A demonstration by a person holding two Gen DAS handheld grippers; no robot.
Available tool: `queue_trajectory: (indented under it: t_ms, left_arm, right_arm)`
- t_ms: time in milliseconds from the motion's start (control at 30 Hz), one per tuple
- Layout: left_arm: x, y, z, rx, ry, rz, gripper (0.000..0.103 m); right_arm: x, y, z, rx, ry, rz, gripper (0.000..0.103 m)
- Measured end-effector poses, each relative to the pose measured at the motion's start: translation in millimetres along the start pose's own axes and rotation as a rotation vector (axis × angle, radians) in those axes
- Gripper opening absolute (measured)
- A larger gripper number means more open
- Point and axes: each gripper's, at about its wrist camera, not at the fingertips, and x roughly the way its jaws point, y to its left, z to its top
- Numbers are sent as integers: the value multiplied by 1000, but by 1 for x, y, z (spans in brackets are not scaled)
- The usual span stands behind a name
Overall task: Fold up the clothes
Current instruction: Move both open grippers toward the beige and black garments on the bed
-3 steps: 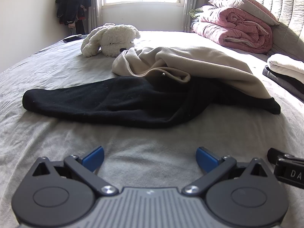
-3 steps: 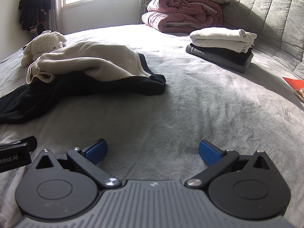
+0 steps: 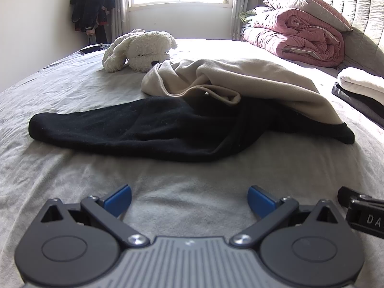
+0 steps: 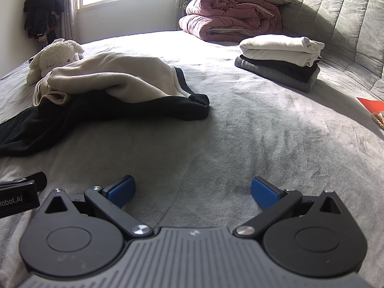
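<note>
A black garment (image 3: 134, 129) lies crumpled on the grey bed, with a beige garment (image 3: 252, 81) heaped over its far right part. Both show in the right wrist view too, the black garment (image 4: 72, 117) at the left under the beige garment (image 4: 112, 76). My left gripper (image 3: 189, 198) hovers low over the sheet short of the black garment, open with nothing between its blue pads. My right gripper (image 4: 193, 190) is open over bare sheet, to the right of the clothes, holding nothing. Each gripper's edge shows at the side of the other's view.
A stack of folded clothes (image 4: 280, 60) sits at the right near the headboard. A rolled pink duvet (image 4: 230, 21) and pillow lie behind it. A white plush toy (image 3: 141, 48) and a phone (image 3: 90, 49) lie beyond the garments. A red item (image 4: 370, 104) lies at the far right.
</note>
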Motion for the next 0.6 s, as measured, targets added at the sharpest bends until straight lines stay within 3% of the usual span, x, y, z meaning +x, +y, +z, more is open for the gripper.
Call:
queue_trajectory:
  t_ms: [600]
  left_arm:
    - [-3, -1, 5, 18, 15, 6, 102]
  right_arm:
    - [-3, 3, 3, -24, 16, -1, 103]
